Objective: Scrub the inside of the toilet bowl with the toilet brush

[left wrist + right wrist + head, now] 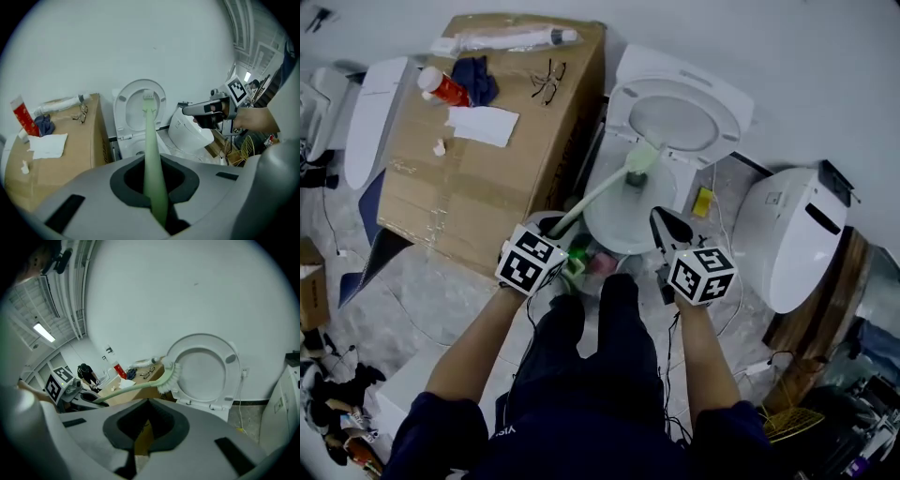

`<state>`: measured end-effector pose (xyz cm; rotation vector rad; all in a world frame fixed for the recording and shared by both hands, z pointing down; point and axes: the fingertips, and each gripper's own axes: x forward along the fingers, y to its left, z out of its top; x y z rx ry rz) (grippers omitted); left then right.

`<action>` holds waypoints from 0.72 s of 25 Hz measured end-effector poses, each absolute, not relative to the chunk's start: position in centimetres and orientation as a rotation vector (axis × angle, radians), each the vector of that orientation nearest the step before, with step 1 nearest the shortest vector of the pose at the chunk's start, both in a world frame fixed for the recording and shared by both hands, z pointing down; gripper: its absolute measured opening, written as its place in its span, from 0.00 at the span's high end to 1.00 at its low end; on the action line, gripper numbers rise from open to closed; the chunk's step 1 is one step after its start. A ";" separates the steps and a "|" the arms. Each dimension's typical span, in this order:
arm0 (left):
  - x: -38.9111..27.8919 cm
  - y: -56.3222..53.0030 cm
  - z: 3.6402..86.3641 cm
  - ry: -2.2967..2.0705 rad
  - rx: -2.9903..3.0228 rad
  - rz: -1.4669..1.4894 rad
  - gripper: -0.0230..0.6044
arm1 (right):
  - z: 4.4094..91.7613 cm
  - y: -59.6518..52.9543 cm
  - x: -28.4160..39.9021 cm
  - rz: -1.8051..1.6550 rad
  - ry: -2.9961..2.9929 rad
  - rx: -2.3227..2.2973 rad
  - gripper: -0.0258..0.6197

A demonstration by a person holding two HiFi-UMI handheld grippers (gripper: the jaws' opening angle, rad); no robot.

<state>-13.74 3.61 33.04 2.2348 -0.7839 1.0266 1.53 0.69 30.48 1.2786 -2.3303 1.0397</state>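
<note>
A white toilet stands ahead with its lid (680, 117) raised and its bowl (614, 225) just beyond my knees. My left gripper (551, 228) is shut on the handle of a pale green toilet brush (600, 192). The handle runs up and to the right. Its bristle head (639, 161) hangs above the back of the bowl, in front of the lid (206, 369). In the left gripper view the handle (152, 154) comes up out of the shut jaws. My right gripper (667, 223) is over the bowl's right front rim, shut with nothing in it.
A large cardboard box (487, 141) stands left of the toilet, carrying a red bottle (445, 87), glasses (547, 80), paper and a blue cloth. A second white toilet (797, 234) lies at the right. Cables and a yellow item (703, 202) are on the floor.
</note>
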 end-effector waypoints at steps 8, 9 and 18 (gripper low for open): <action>-15.0 3.7 26.8 -0.855 2.307 0.923 0.89 | 25.4 1.4 0.0 0.925 -2.377 1.262 0.95; -15.2 3.7 26.1 -0.866 2.313 0.910 0.89 | 24.8 1.6 -0.1 0.910 -2.381 1.259 0.95; -16.0 4.2 19.7 -0.920 2.405 0.779 0.89 | 17.7 2.1 -1.3 0.750 -2.458 1.270 0.95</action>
